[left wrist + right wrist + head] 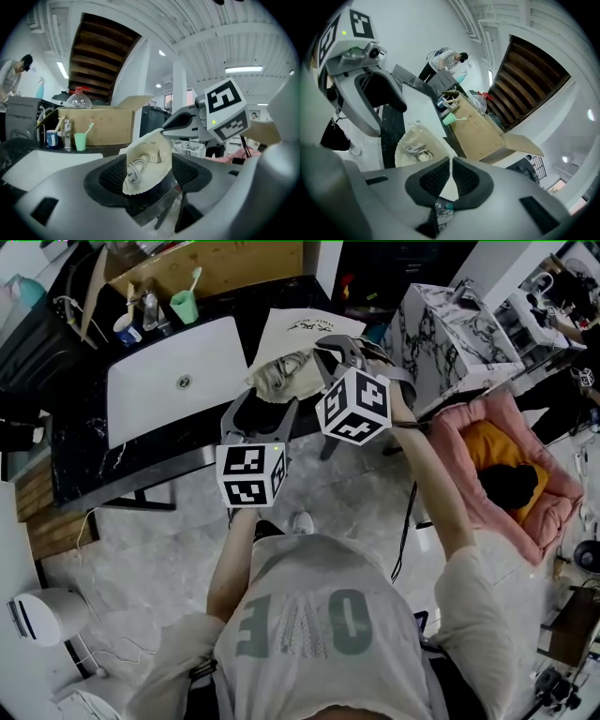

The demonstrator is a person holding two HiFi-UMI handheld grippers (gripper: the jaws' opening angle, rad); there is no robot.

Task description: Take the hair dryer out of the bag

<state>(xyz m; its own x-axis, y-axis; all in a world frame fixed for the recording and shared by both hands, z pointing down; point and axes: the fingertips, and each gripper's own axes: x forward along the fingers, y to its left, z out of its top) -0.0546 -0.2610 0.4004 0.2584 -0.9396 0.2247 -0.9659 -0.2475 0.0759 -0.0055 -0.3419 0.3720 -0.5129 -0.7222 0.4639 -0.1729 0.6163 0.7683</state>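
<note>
- Bag (pixel 281 376): cream cloth, held up at the near edge of the black counter (pixel 80 442), mouth turned toward the L gripper.
- Hair dryer (pixel 151 157): inside the bag. Only a pale lump and the coiled cord (pixel 135 169) beside it show; rest of the body is hidden by cloth.
- R gripper (pixel 451 164): pads closed together on a thin fold of the bag rim. In L gripper view that pinch sits at approx 1 o'clock on the rim and props the mouth open.
- L gripper (pixel 270 401): fingers wide. The bag's lower rim lies between the pads, but the cloth shows no squeeze, so I read it as not gripping.
- Key relation: from the L fingers the dryer lies straight ahead at 12 o'clock, down the open mouth. Cord coil runs roughly 12–6 in that view, pale lump at its 2 o'clock.
- L is nearer and free, while R is busy w/ the rim. Judgement: L goes in for the dryer.
- Risk: L pads catch only cord or cloth.
</note>
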